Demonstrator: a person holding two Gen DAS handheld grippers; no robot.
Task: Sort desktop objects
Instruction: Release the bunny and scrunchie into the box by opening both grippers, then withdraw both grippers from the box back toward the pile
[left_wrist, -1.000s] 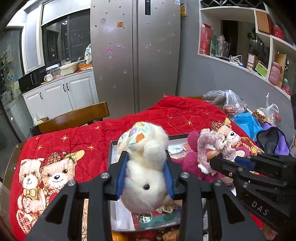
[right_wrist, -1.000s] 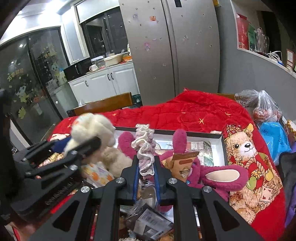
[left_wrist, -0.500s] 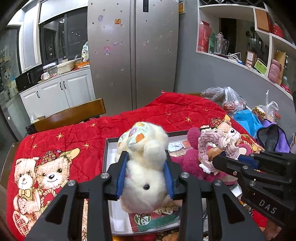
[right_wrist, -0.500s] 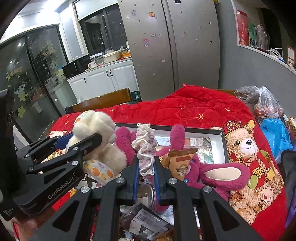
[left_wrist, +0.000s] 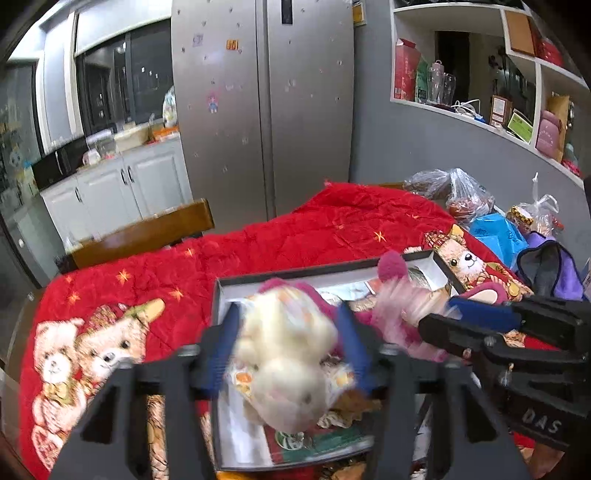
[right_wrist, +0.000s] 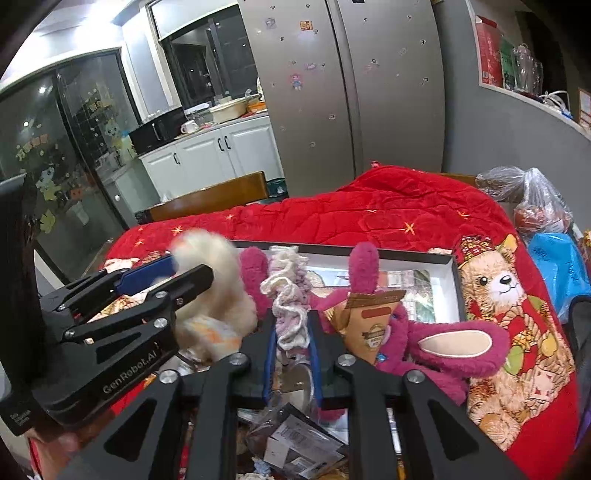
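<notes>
**Two soft things over a crowded box**

Left wrist view: the left gripper (left_wrist: 286, 354) stands spread around the blurred cream plush toy (left_wrist: 284, 362), which sits over the shallow box (left_wrist: 236, 288); grip uncertain.

Right wrist view: the right gripper (right_wrist: 292, 354) pinches the knitted scrunchie (right_wrist: 290, 295). At 2 o'clock in the box lie a magenta plush (right_wrist: 443, 347) and a paper cone (right_wrist: 369, 321).

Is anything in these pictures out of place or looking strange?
Yes. The cream plush toy sits loose between the left gripper fingers, blurred and tilted over the box, as if slipping. The jaws look spread wider than the toy. The right gripper grips the knitted scrunchie firmly.
</notes>
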